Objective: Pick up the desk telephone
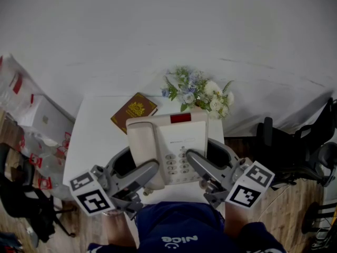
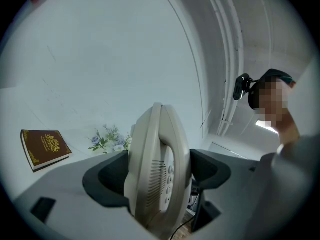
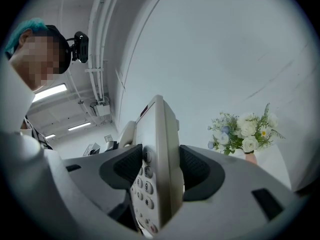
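Desk telephone (image 1: pixel 168 144) over near half of white table (image 1: pixel 95 136), left gripper (image 1: pixel 138 167) pinching its handset side at 7 o'clock, right gripper (image 1: pixel 209 159) pinching its keypad side at 5 o'clock, maroon book (image 1: pixel 134 111) at 11 o'clock, flowers (image 1: pixel 197 94) at 1 o'clock.
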`<state>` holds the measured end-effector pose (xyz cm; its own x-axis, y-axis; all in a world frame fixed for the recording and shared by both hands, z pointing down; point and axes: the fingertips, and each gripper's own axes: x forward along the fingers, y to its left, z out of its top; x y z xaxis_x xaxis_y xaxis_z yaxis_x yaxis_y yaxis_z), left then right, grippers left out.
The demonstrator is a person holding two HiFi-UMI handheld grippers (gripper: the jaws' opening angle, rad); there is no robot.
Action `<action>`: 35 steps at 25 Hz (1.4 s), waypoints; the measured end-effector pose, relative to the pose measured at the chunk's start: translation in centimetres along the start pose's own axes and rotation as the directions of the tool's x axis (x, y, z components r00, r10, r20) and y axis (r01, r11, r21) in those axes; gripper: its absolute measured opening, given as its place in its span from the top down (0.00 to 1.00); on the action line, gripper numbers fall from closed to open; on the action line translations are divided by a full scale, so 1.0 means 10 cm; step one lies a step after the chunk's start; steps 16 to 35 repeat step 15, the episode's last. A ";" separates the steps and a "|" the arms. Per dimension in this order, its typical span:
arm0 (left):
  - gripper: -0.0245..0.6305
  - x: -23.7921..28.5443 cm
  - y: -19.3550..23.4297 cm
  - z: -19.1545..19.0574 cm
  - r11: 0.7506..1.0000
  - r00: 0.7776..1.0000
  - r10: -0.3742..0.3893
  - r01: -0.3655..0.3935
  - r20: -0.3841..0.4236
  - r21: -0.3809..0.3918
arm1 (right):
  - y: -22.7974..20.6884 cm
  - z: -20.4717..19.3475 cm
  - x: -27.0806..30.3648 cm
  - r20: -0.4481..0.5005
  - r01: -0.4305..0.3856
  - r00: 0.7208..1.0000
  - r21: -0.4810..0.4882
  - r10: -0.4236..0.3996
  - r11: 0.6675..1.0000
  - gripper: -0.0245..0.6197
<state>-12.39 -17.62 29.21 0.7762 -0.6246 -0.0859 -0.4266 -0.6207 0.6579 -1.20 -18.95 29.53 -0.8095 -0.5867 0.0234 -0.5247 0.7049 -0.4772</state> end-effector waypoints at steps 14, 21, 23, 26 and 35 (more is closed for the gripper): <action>0.37 0.00 0.02 -0.05 1.000 1.000 0.004 -0.004 0.006 -0.020 | -0.02 -0.03 -0.02 0.000 0.004 1.000 -0.005 -0.004 1.000 0.57; 0.37 0.00 0.03 -0.05 1.000 1.000 0.005 -0.005 0.008 -0.021 | -0.02 -0.04 -0.02 -0.001 0.005 1.000 -0.005 -0.005 1.000 0.57; 0.37 0.00 0.03 -0.05 1.000 1.000 0.005 -0.005 0.008 -0.021 | -0.02 -0.04 -0.02 -0.001 0.005 1.000 -0.005 -0.005 1.000 0.57; 0.37 0.00 0.03 -0.05 1.000 1.000 0.005 -0.005 0.008 -0.021 | -0.02 -0.04 -0.02 -0.001 0.005 1.000 -0.005 -0.005 1.000 0.57; 0.37 0.00 0.03 -0.05 1.000 1.000 0.005 -0.005 0.008 -0.021 | -0.02 -0.04 -0.02 -0.001 0.005 1.000 -0.005 -0.005 1.000 0.57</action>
